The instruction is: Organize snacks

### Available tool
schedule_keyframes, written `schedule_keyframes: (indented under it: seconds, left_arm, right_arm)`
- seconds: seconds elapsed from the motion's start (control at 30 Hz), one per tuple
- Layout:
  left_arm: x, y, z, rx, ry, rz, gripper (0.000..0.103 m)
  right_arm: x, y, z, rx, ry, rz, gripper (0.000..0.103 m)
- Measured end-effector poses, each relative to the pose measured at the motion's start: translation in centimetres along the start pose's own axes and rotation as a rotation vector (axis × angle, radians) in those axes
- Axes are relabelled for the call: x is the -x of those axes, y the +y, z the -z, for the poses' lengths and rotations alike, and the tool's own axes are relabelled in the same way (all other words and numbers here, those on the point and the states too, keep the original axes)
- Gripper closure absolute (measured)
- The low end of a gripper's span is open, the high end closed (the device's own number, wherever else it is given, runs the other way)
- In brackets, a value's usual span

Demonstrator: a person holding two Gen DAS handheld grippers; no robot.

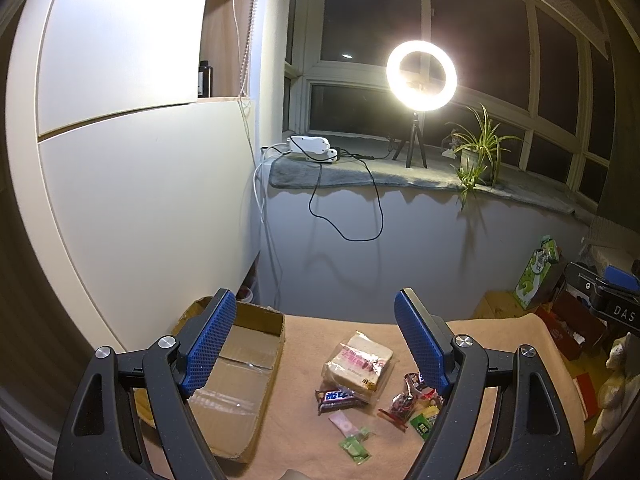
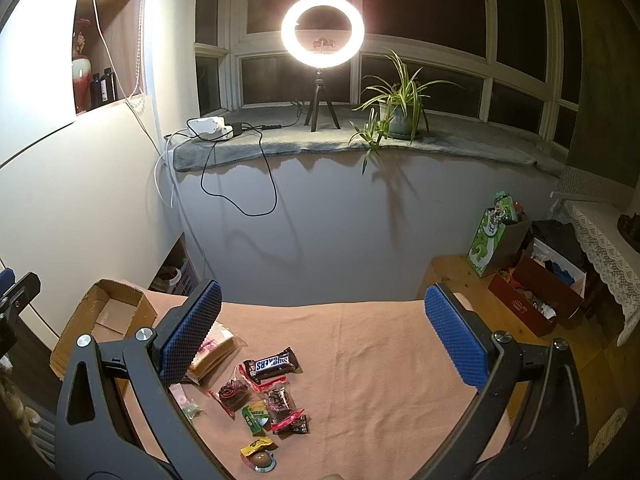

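Left wrist view: the left gripper [image 1: 314, 336] hung above the surface [image 1: 304, 432], blue pads spread wide apart w/ nothing between them. A cardboard box [image 1: 240, 384] sat open at the surface's left edge, just beside the snacks. The bagged sandwich [image 1: 358, 364] lay nearest the box, w/ a Snickers bar [image 1: 338, 398] touching its front edge. A pink sachet [image 1: 342, 422] and a green candy [image 1: 354, 446] lay closer to the camera, and red-wrapped sweets [image 1: 404, 402] were partly hidden behind the right finger.

Right wrist view: the right gripper [image 2: 320, 332] was also held over the peach cloth, pads set wide apart and empty. The snacks were clustered at lower left: Snickers bar [image 2: 272, 364], two clear packs of dark sweets [image 2: 232, 394], a green stick pack [image 2: 252, 418], and a yellow-topped jelly cup [image 2: 260, 456] nearest the camera. The sandwich was mostly hidden behind the left finger. A ring light [image 2: 322, 32] glowed on the windowsill, w/ a potted plant [image 2: 396, 108] beside it.
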State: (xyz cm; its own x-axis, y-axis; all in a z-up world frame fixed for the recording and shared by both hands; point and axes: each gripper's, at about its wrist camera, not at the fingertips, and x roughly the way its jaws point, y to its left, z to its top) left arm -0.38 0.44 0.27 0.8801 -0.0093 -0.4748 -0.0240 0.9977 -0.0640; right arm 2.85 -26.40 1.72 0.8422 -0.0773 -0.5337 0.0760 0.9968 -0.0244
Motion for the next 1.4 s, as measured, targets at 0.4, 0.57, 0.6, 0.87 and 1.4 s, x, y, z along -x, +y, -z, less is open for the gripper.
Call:
schedule_keyframes:
  seconds: [0.4, 0.57, 0.6, 0.87, 1.4]
  left_arm:
    - [-0.11, -0.41, -0.14, -0.002, -0.002, 0.001, 0.021]
    - [-0.07, -0.66, -0.15, -0.003, -0.002, 0.0, 0.021]
    - [-0.14, -0.78, -0.18, -0.004, -0.001, 0.0, 0.021]
    - [-0.09, -0.79, -0.04, -0.004, -0.003, 0.0, 0.021]
    - [-0.1, -0.96, 0.4, -0.008, 0.004, 0.001, 0.021]
  right_arm:
    - [0.0, 0.06, -0.17, 0.0, 0.0, 0.0, 0.0]
    - [0.08, 0.07, -0.2, 0.0, 0.0, 0.001, 0.0]
    - [0.07, 0.07, -0.21, 0.0, 0.001, 0.002, 0.0]
    - [0.1, 0.03, -0.2, 0.0, 0.001, 0.001, 0.0]
    - [-0.16, 0.03, 0.24, -0.002, 0.008, -0.001, 0.0]
